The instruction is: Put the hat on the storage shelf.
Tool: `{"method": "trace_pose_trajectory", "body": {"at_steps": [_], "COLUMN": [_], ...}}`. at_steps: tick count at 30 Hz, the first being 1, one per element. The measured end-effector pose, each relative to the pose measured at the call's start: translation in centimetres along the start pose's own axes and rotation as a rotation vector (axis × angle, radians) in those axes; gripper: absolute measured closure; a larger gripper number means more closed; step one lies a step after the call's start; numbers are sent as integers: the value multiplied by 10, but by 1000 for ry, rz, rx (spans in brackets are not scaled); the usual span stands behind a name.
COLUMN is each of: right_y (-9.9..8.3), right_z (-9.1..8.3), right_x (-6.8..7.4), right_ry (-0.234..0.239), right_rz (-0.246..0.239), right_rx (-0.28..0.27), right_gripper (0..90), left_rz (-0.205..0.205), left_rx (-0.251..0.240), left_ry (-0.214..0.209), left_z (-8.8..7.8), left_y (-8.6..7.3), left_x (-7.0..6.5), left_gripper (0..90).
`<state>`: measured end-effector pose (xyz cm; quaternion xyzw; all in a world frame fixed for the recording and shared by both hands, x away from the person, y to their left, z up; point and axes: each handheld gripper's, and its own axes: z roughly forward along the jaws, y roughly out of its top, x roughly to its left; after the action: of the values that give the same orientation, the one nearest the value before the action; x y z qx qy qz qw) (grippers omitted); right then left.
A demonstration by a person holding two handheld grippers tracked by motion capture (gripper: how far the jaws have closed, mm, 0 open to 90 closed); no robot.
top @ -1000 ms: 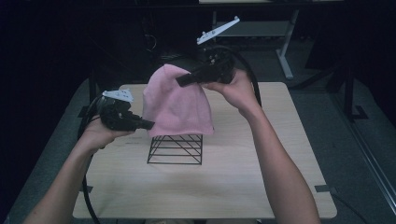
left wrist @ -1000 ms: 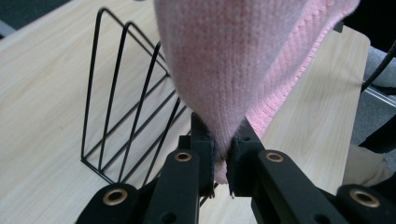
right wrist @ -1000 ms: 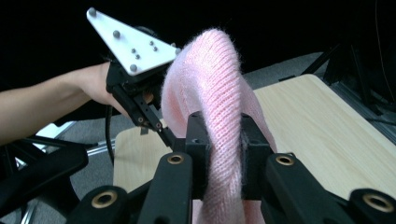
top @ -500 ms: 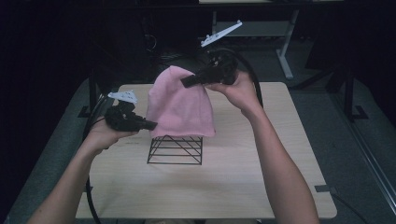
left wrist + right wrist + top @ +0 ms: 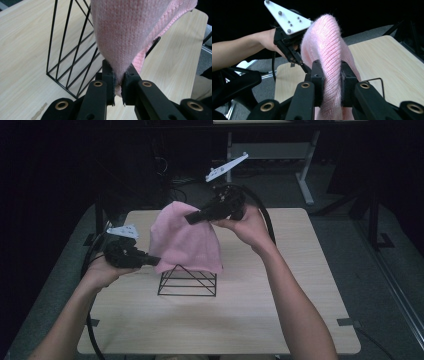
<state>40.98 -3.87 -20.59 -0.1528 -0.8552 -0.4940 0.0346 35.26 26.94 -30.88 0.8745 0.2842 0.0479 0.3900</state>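
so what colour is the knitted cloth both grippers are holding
Pink knitted cloth, clearest in the left gripper view.

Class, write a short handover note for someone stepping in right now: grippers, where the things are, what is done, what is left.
Left gripper: shut on the lower edge of the pink knitted cloth.
Right gripper: shut on a thick fold at the cloth's top.
The cloth hangs spread between both grippers, above the black wire rack on the wooden table; its hem reaches the rack's top.
Done: cloth lifted and held open.
Left, most likely: lower it over the rack, then release both grips.
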Motion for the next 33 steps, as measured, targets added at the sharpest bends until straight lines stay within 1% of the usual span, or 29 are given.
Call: {"method": "trace_pose_trajectory", "body": {"at_steps": [2, 3, 4, 5, 7, 9, 11, 13, 14, 15, 18, 21, 23, 24, 25, 26, 27, 29, 30, 33], "right_y": [0, -1, -1, -3, -4, -5, -8, -9, -12, -13, -17, -24, -25, -28, -29, -29, -32, -34, -36, -41], "right_z": [2, 5, 5, 9, 12, 14, 17, 18, 21, 22, 24, 28, 29, 31, 32, 32, 35, 36, 38, 39], "right_x": [1, 2, 2, 2, 2, 2, 2, 2, 1, 0, -2, -3, -3, -3, -3, -3, -3, -3, -3, -3], "right_ry": [-3, 3, 3, 4, 11, 15, 23, 21, 17, 18, 23, 38, 37, 47, 54, 54, 63, 65, 71, 68], "right_rz": [-6, -8, -8, -12, -16, -8, -13, -14, -19, -13, -13, -3, -9, -3, -13, -13, -14, -18, -11, -13], "right_rx": [0, -3, -3, 6, 5, 9, 16, 21, 30, 37, 40, 45, 49, 50, 53, 53, 64, 65, 76, 85], "right_gripper": [771, 771, 771, 771, 771, 771, 770, 770, 766, 766, 765, 764, 764, 761, 760, 760, 759, 757, 757, 756], "left_rz": [1, 1, 1, 0, -1, -2, -8, -8, -9, -3, -5, -12, -14, -6, -3, -3, -2, -2, -10, -14], "left_rx": [4, 9, 9, 14, 18, 20, 22, 29, 32, 48, 50, 60, 59, 73, 81, 81, 84, 87, 86, 87], "left_ry": [2, 3, 3, 10, 12, 17, 20, 25, 24, 28, 27, 26, 26, 27, 31, 31, 35, 31, 30, 29], "left_z": [0, 0, 0, 1, 1, 2, 2, 4, 5, 7, 9, 13, 14, 16, 17, 17, 18, 20, 23, 25], "left_y": [-3, -6, -6, -9, -10, -13, -15, -17, -18, -20, -23, -27, -29, -30, -31, -31, -32, -35, -37, -40], "left_x": [0, 1, 1, 1, 2, 3, 4, 5, 5, 5, 5, 6, 6, 6, 6, 6, 6, 6, 6, 7], "left_gripper": [832, 832, 832, 832, 832, 833, 832, 832, 832, 832, 832, 832, 832, 832, 832, 832, 832, 832, 832, 832]}}
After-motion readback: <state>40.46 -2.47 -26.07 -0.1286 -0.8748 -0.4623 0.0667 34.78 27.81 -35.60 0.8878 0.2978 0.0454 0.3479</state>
